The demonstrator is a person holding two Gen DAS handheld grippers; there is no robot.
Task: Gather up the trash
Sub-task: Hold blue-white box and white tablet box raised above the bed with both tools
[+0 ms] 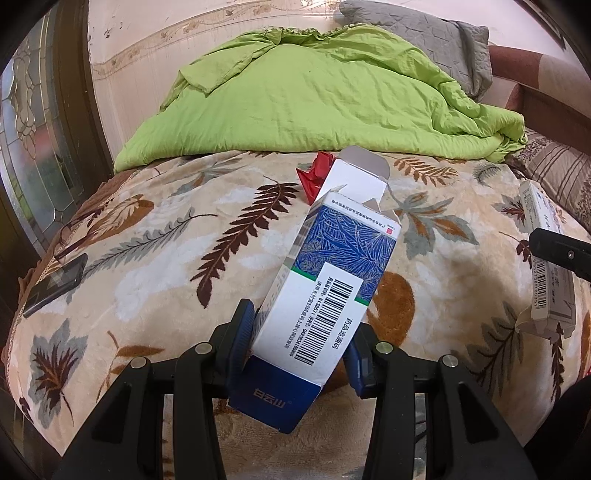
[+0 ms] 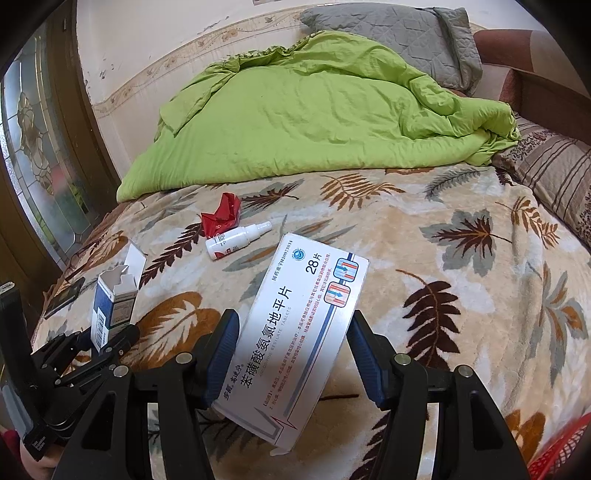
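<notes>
My left gripper [image 1: 301, 343] is shut on a blue-and-white medicine box [image 1: 332, 273] with its top flap open, held above the leaf-patterned blanket [image 1: 147, 236]. It also shows at the left of the right wrist view [image 2: 110, 306]. My right gripper [image 2: 291, 347] is shut on a flat white tablet box [image 2: 295, 332], which also shows at the right edge of the left wrist view [image 1: 546, 266]. A crumpled red wrapper [image 2: 221, 216] and a small white spray bottle [image 2: 236, 240] lie on the blanket further ahead. The wrapper peeks out behind the blue box in the left wrist view [image 1: 314, 177].
A green quilt [image 2: 314, 122] is heaped at the back of the bed with a grey pillow [image 2: 406, 33] behind it. A dark phone [image 1: 55, 284] lies near the bed's left edge. A red mesh basket [image 2: 561, 454] shows at the lower right. A wooden glass door [image 2: 33, 155] stands at left.
</notes>
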